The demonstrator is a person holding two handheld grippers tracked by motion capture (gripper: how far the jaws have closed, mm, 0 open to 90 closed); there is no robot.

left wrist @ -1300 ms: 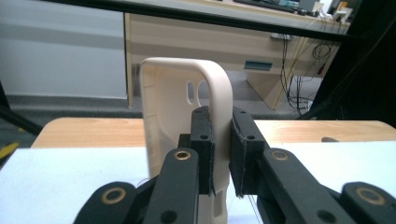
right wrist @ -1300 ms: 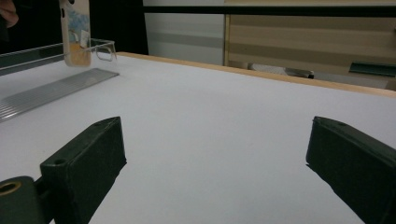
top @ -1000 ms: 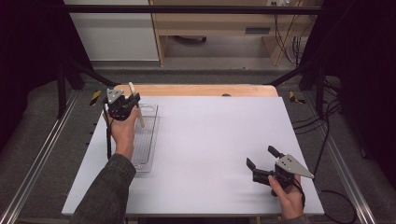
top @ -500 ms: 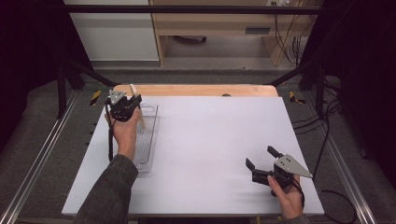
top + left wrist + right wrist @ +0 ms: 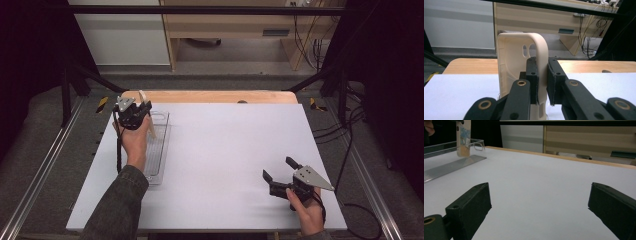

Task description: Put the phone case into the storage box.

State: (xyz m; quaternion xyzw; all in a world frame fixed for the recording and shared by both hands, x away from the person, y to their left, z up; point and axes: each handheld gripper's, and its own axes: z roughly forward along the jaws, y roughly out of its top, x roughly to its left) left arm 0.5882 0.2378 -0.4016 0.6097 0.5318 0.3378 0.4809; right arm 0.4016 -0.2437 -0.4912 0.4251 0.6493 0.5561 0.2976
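1. Your left gripper (image 5: 134, 111) is clamped on a cream phone case (image 5: 520, 65); in the left gripper view the pads pinch its right side wall, with the camera-hole end up.
2. The case stands upright, long axis near vertical, over the far end of the clear tray (image 5: 159, 150) at the table's (image 5: 225, 150) left side. In the right gripper view its lower end (image 5: 463, 138) hangs just above the tray's ribbed floor; you cannot tell if it touches.
3. The tray's long axis runs away from you, so the case has to tip down along that line to lie flat in it.
4. Your left hand is the one at the tray. Your right gripper (image 5: 282, 175) sits well apart at the near right corner, jaws spread wide with nothing between them, pointing across the table toward the tray.
5. Versus the earlier high-view frames: no visible change. Left grip, case pose and right gripper all look the same.
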